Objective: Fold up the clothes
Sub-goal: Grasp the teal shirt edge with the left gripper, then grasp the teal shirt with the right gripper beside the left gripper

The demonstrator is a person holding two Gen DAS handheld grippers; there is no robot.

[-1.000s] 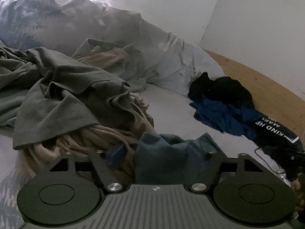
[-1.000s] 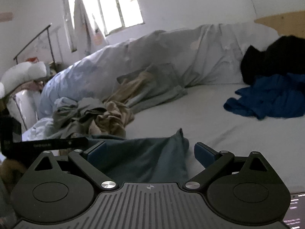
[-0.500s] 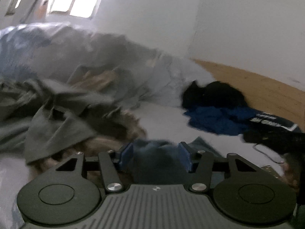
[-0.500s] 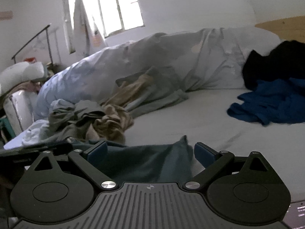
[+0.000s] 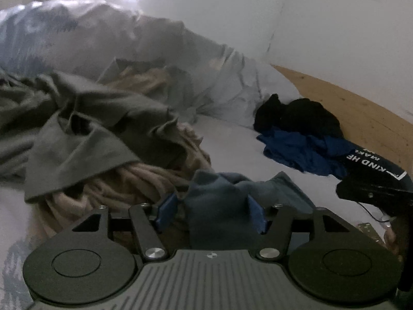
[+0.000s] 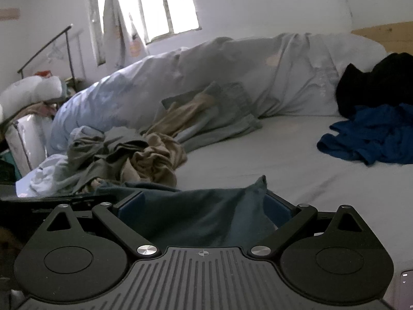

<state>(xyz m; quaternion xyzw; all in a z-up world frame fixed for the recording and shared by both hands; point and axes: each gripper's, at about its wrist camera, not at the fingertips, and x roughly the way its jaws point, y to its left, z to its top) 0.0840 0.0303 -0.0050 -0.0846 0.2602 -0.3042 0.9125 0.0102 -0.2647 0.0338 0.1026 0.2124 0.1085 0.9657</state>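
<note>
Teal garment point(image 6: 206, 214), rumpled, on white bed point(image 6: 296, 160)

Soft matt cloth teal garment point(image 5: 219, 206) lies on a smooth cotton-looking sheet point(image 6: 271, 155) (headboard point(image 5: 361, 113) bare wood).

The only readable writing is white block lettering on a black garment point(image 5: 371, 165) at the right edge of the left wrist view, lying beside the blue clothes. It appears upside down: "KIND HE" can be made out, with a second line beginning "MAK" and the rest cut off or blurred. A white angled mark sits next to the letters. Nothing legible shows in the right wrist view.
</note>
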